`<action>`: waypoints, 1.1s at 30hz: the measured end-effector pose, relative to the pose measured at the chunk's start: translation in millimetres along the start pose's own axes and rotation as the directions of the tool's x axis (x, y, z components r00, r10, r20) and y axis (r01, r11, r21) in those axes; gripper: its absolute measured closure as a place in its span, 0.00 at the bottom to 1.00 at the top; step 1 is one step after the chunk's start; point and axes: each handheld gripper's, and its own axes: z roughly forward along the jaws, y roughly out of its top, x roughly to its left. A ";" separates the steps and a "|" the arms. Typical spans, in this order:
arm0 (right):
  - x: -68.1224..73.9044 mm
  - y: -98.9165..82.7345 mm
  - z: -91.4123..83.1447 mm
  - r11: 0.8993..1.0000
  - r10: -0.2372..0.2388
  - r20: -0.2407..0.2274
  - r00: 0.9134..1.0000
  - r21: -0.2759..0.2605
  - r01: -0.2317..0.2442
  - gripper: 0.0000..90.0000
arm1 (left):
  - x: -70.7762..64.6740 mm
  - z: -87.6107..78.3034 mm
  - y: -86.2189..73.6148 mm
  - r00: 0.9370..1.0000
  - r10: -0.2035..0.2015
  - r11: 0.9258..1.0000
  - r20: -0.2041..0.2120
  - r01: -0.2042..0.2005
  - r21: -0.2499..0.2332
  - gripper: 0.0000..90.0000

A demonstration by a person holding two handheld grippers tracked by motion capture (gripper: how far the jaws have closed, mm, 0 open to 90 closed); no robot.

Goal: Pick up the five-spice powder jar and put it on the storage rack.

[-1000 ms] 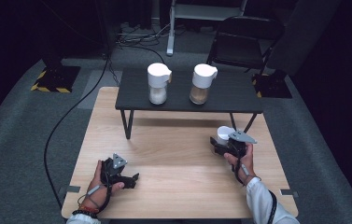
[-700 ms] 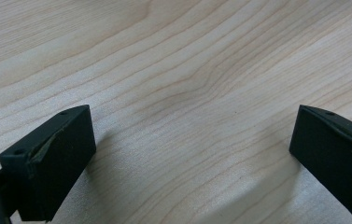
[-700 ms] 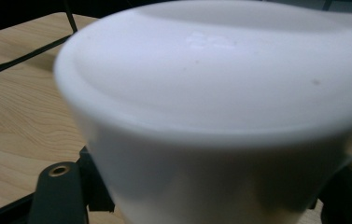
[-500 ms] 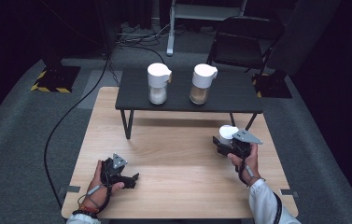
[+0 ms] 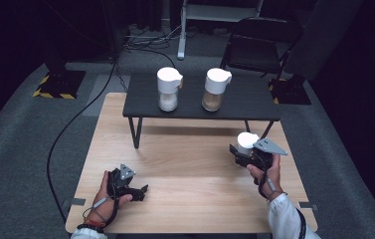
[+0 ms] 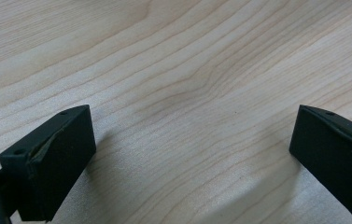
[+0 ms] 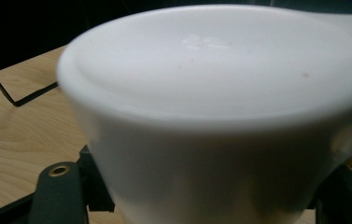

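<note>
My right gripper (image 5: 241, 152) is shut on a white-lidded jar (image 5: 247, 140), held just above the right side of the wooden table (image 5: 190, 159). In the right gripper view the jar's white lid (image 7: 220, 93) looms close and blurred between the black jaws. My left gripper (image 5: 143, 191) rests on the table near the front left, its jaws pointing right. Its own view shows the left gripper (image 6: 192, 135) open, with bare wood between the jaws.
A low black table (image 5: 247, 99) stands on the far half of the wooden table. It carries two white-lidded jars, one with pale contents (image 5: 168, 89) and one with brown contents (image 5: 216, 89). A black chair (image 5: 264, 40) stands behind. A cable (image 5: 70, 129) trails at the left.
My right gripper has risen with the jar and drifted slightly right. The left gripper has stayed in place.
</note>
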 end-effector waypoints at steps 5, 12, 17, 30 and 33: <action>1.5 5.6 -8.5 1.000 -0.005 0.001 1.000 -0.009 0.005 0.32 | 0.0 0.0 0.0 1.000 0.000 1.000 0.000 0.000 0.000 0.00; 1.4 10.6 -18.8 1.000 -0.014 -0.002 1.000 -0.019 0.014 0.32 | 0.0 0.0 0.0 1.000 0.000 1.000 0.000 0.000 0.000 0.00; 2.7 14.5 -25.0 1.000 -0.014 0.000 1.000 -0.023 0.014 0.32 | 0.0 0.0 0.0 1.000 0.000 1.000 0.000 0.000 0.000 0.00; 8.9 27.1 -39.5 1.000 -0.021 -0.018 1.000 -0.021 0.020 0.32 | 0.0 0.0 0.0 1.000 0.000 1.000 0.000 0.000 0.000 0.00; 9.3 28.4 -41.0 1.000 -0.021 -0.020 1.000 -0.022 0.021 0.32 | 0.0 0.0 0.0 1.000 0.000 1.000 0.000 0.000 0.000 0.00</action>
